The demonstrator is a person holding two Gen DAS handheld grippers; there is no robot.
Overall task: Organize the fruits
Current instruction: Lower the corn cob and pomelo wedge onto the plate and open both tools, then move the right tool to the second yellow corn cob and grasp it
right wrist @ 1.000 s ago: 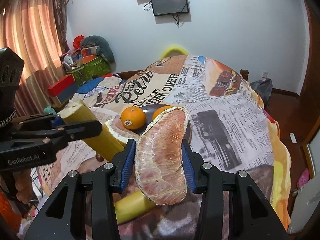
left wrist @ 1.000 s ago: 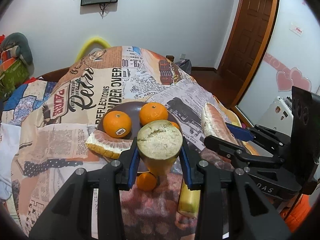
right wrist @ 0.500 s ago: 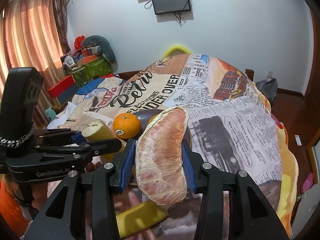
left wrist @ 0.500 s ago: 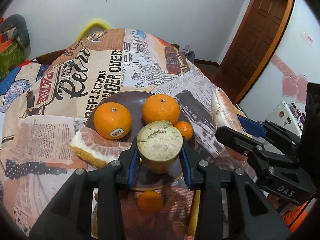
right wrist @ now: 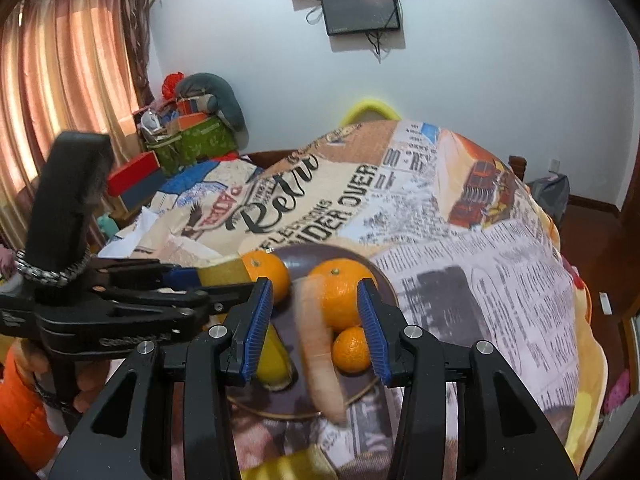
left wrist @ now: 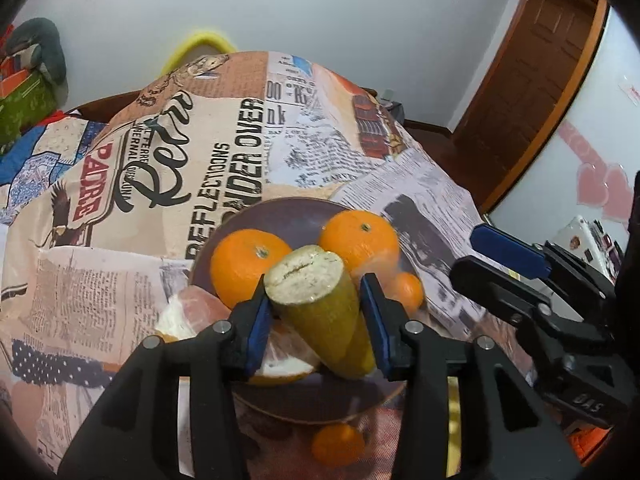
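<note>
Opening over the brown plate (left wrist: 280,216), the left hand-held gripper (left wrist: 318,320) is releasing a yellow-green fruit chunk (left wrist: 320,312); the right hand-held gripper (right wrist: 316,328) is standing parted around a blurred pomelo segment (right wrist: 320,344).

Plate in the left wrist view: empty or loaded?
Loaded. The plate holds a left orange, a right orange and a small orange; a pomelo wedge lies across its left rim.

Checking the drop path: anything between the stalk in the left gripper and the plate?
Nothing visible. The left gripper, jaws opening, has the stalk between them over the plate; its lower end seems down on it, beside the pomelo wedge.
</note>
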